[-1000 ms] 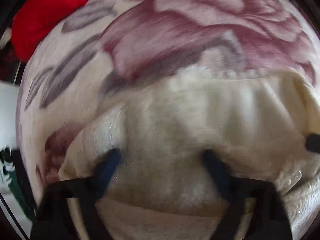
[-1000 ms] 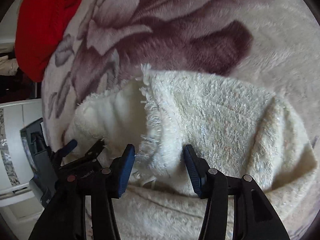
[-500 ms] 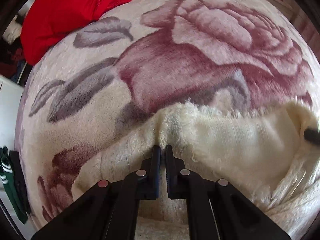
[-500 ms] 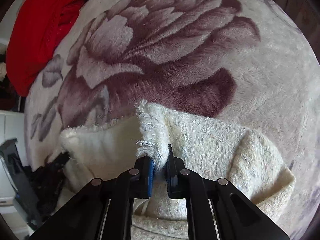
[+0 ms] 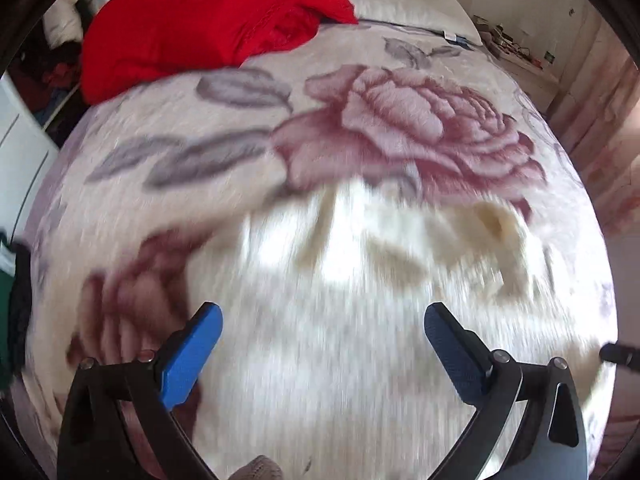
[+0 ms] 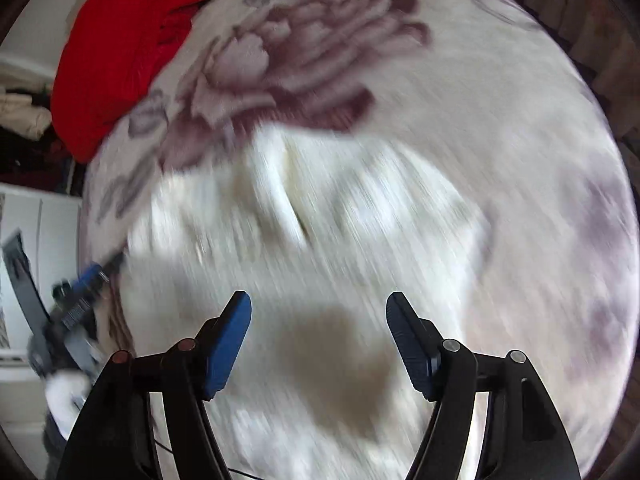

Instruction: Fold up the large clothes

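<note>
room: rose blanket [image 5: 400, 128] lying wide open beyond the cream sweater [image 5: 360, 280] | blocking: red bundle [image 5: 208, 20] sitting at far-left corner | pillow [image 5: 400, 4] lying at the head

One cream garment [image 5: 360, 280], one red cloth [image 5: 208, 20], one rose-patterned blanket [image 5: 400, 120], two grippers [image 5: 322, 336]

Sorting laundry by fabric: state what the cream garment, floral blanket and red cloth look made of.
Cream garment: looks like fuzzy knit, though blur hides the weave.
Floral blanket: probably plush fleece, with a soft brushed pile and printed roses.
Red cloth: smoother, matte fabric in creased folds; fibre unclear.
</note>
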Tool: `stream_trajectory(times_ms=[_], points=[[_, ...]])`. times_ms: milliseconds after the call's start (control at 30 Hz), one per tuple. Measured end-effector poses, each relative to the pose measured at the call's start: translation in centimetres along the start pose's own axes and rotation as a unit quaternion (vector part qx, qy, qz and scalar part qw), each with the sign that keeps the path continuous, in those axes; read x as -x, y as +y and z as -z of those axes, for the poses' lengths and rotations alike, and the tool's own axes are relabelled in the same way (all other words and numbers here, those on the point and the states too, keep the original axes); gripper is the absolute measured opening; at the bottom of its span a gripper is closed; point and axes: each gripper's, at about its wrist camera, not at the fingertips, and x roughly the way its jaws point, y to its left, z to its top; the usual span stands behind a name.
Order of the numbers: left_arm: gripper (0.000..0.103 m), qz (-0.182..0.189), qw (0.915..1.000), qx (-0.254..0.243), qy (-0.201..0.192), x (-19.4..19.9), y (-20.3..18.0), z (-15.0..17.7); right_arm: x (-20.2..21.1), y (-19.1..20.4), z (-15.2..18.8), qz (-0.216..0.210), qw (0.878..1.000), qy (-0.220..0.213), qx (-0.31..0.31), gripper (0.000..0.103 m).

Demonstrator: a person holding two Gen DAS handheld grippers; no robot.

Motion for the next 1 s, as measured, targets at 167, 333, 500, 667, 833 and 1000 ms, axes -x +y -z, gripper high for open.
stream_trajectory(times_ms=[167,333,500,667,833,1000], points=[[0.103,-0.018,0.998,0.012,0.06,2.0,2.5,8.5,0.5,-5.7,10.7,0.036,0.997,0.055,-0.04,0.072],[0.103,-0.048,0.9891,0.039,0.133,3.0,7.3,16.8,-2.2,-13.6,20.5,0.039,0.98,0.118,-0.158,0.072],[0.103,-0.061,0.9774,0.085,0.184,1.3,12.1,22.5,-2.8,-17.3,25.0,-0.022,0.968,0.108,-0.226,0.068],[0.103,-0.061,0.9796,0.087,0.171,1.2,12.3,23.3,-2.0,-18.2,26.4,0.004,0.965,0.089,-0.246,0.017],[0.103,-0.035,0.992,0.041,0.114,5.3,6.8,19.9,0.6,-16.4,25.0,-0.002,0.967,0.1,-0.234,0.06],[0.103,-0.002,0.9947,-0.043,0.093,7.9,-4.3,19.4,7.6,-17.1,23.3,-0.051,0.964,0.064,-0.254,0.065]])
